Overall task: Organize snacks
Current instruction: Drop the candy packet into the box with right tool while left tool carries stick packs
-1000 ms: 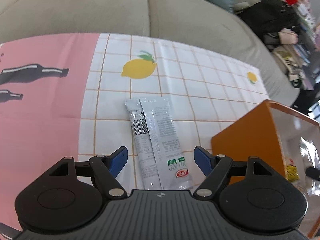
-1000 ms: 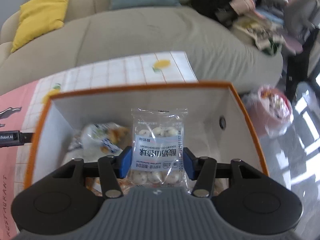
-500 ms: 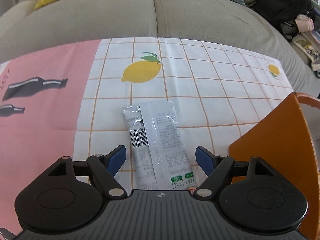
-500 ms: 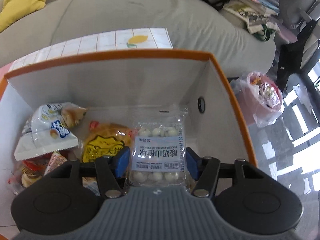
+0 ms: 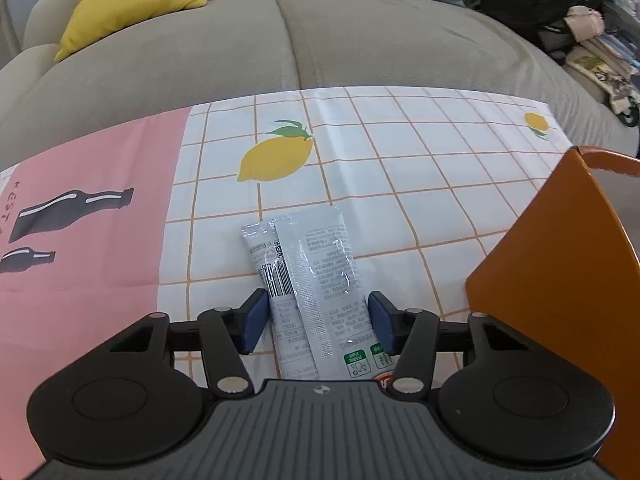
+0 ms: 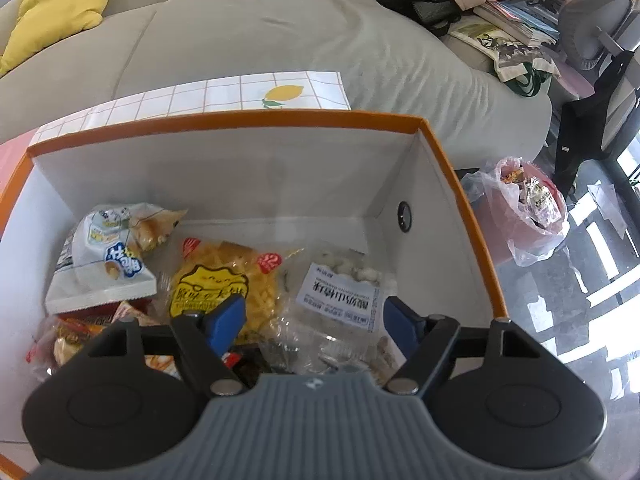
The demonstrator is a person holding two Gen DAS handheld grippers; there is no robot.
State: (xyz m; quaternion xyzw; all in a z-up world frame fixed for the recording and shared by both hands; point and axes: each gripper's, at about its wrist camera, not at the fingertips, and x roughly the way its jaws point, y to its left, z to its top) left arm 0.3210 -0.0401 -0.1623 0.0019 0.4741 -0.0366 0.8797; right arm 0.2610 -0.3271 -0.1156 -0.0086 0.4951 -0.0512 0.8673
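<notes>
Left gripper [image 5: 316,322] pitched down, fingers just closing beside two sachets [image 5: 316,280], right gripper [image 6: 312,320] above box [image 6: 452,168], fingers just opening, bag [image 6: 340,296] released.

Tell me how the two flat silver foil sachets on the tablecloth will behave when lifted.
The flat silver foil sachets are thin, so probably light and floppy, drooping beyond the left gripper. Their glossy film may slip. They overlap loosely, so one could slide free.
</notes>
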